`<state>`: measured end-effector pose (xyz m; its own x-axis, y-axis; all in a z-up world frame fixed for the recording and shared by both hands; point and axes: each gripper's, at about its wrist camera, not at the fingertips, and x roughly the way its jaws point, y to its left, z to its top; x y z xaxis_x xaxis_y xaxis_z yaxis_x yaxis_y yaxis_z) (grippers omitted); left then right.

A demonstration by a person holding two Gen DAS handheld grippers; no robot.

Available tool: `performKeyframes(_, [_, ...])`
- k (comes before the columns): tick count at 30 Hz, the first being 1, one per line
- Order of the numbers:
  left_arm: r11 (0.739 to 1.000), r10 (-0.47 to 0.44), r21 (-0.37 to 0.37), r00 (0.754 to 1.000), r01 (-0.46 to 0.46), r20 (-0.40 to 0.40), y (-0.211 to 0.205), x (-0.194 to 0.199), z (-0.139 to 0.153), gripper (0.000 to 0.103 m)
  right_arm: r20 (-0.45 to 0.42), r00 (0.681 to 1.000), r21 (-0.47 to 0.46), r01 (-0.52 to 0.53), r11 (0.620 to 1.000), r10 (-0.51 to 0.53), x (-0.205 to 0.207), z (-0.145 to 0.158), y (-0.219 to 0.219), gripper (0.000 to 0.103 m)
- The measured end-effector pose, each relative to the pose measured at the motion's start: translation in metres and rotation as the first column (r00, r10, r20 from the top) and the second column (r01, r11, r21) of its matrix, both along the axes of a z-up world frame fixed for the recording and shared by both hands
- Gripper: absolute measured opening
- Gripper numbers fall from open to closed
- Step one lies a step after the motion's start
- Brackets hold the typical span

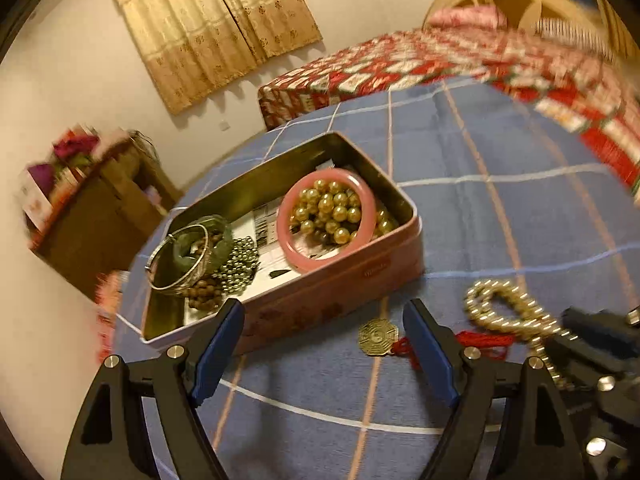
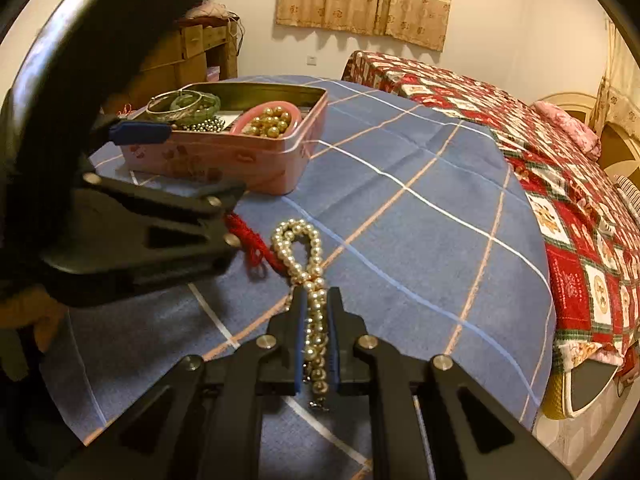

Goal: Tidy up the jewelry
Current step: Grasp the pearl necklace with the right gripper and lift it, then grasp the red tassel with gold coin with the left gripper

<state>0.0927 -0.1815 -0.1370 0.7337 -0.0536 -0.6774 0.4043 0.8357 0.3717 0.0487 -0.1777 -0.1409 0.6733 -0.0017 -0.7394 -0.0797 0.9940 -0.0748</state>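
Note:
A pink tin box (image 1: 340, 284) (image 2: 224, 160) stands on the blue checked cloth. It holds a pink bangle (image 1: 286, 216) around gold beads (image 1: 332, 212), a silver bangle (image 1: 180, 256), a green bangle and dark bead strings. My right gripper (image 2: 317, 300) is shut on a pearl necklace (image 2: 296, 240), whose loop lies on the cloth; it also shows in the left wrist view (image 1: 508, 312). My left gripper (image 1: 324, 320) is open and empty just in front of the box. A gold octagonal charm (image 1: 376, 338) on red cord (image 2: 252, 248) lies between the grippers.
A bed with a red patterned quilt (image 2: 560, 184) lies to the right. A wooden desk (image 1: 100, 216) stands at the left by the wall. The table's round edge (image 2: 548, 320) drops off at the right.

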Motion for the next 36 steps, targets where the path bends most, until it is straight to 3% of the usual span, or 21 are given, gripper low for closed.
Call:
performKeyframes(4, [0.996,0.002,0.094,1.0,-0.003,0.003,-0.002,-0.002,-0.01,0.082,0.0,1.0,-0.003,0.007,1.0,-0.007,0.0,-0.001,-0.004,0.016])
performKeyframes(6, [0.995,0.007,0.103,1.0,-0.008,0.009,0.005,-0.003,-0.01,0.083,0.0,1.0,0.003,0.012,1.0,-0.012,0.0,-0.001,-0.008,0.017])
performKeyframes(17, [0.987,0.149,0.055,0.989,-0.148,-0.012,0.072,0.002,-0.008,0.086,-0.008,0.999,0.003,0.053,0.999,-0.053,0.002,-0.001,-0.025,0.017])
performKeyframes(22, [0.979,0.17,-0.109,0.985,-0.172,-0.024,0.099,-0.005,0.013,0.086,0.004,0.999,0.016,0.044,0.999,-0.044,0.001,0.0,-0.023,0.018])
performKeyframes(25, [0.975,0.158,-0.153,0.987,-0.158,-0.013,0.098,-0.01,0.026,0.086,0.015,1.0,0.013,0.025,1.0,-0.026,-0.001,0.004,-0.017,0.018])
performKeyframes(26, [0.975,0.13,-0.181,0.991,-0.132,-0.022,0.096,-0.013,0.028,0.086,0.022,0.999,0.018,0.024,1.0,-0.025,-0.002,0.005,-0.017,0.021])
performKeyframes(29, [0.984,0.093,-0.151,0.995,-0.097,-0.035,0.08,-0.012,0.024,0.086,0.043,0.998,0.028,0.035,0.999,-0.037,-0.001,0.007,-0.017,0.053])
performKeyframes(35, [0.993,0.051,-0.096,0.99,-0.064,-0.133,0.06,0.0,-0.005,0.085,0.021,0.998,0.063,0.053,0.997,-0.055,0.012,0.001,-0.023,0.055])
performKeyframes(36, [0.993,0.056,-0.094,0.988,-0.07,-0.147,0.061,0.001,-0.007,0.082,0.015,0.998,0.066,0.053,0.996,-0.054,0.014,0.0,-0.023,0.054])
